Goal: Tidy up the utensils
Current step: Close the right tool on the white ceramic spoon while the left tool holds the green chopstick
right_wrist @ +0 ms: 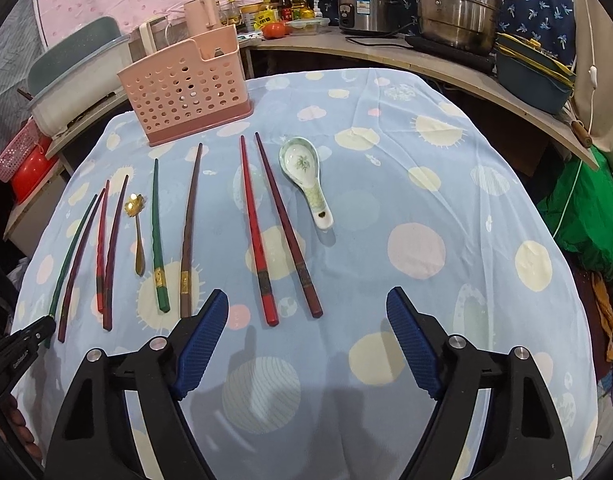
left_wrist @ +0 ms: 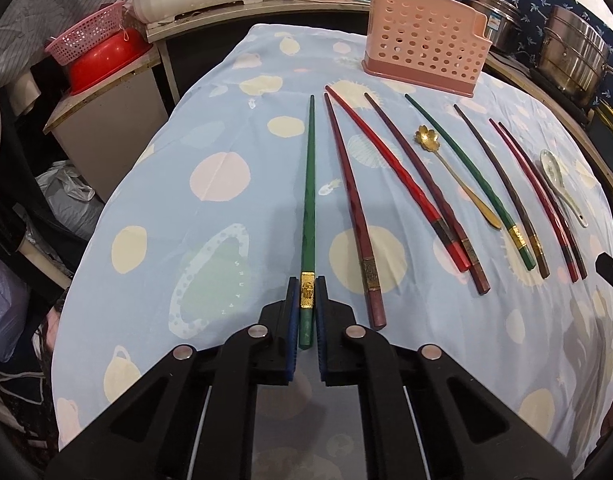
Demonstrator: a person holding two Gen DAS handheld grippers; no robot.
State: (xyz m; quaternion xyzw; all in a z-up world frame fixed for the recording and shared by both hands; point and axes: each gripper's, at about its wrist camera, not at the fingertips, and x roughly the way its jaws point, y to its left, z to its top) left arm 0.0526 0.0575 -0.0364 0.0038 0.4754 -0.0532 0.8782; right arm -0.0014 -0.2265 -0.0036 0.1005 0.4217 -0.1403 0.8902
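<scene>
Several chopsticks lie in a row on the blue patterned tablecloth (left_wrist: 234, 128). My left gripper (left_wrist: 307, 284) is shut on the thick end of the leftmost green chopstick (left_wrist: 309, 184), at its gold band. A pink perforated utensil holder (left_wrist: 424, 36) stands at the far side; it also shows in the right wrist view (right_wrist: 186, 88). A gold flower spoon (left_wrist: 452, 168) and a white ceramic spoon (right_wrist: 306, 176) lie among the chopsticks. My right gripper (right_wrist: 308, 304) is open and empty, above the cloth, near the ends of a red chopstick (right_wrist: 256, 236) and a dark red chopstick (right_wrist: 288, 228).
A red bowl with a pink basket (left_wrist: 94, 52) sits on a low stand to the left. Steel pots (right_wrist: 454, 4) and a rice cooker (right_wrist: 366, 4) stand on a counter behind the table. A green bag (right_wrist: 582, 216) is at the right.
</scene>
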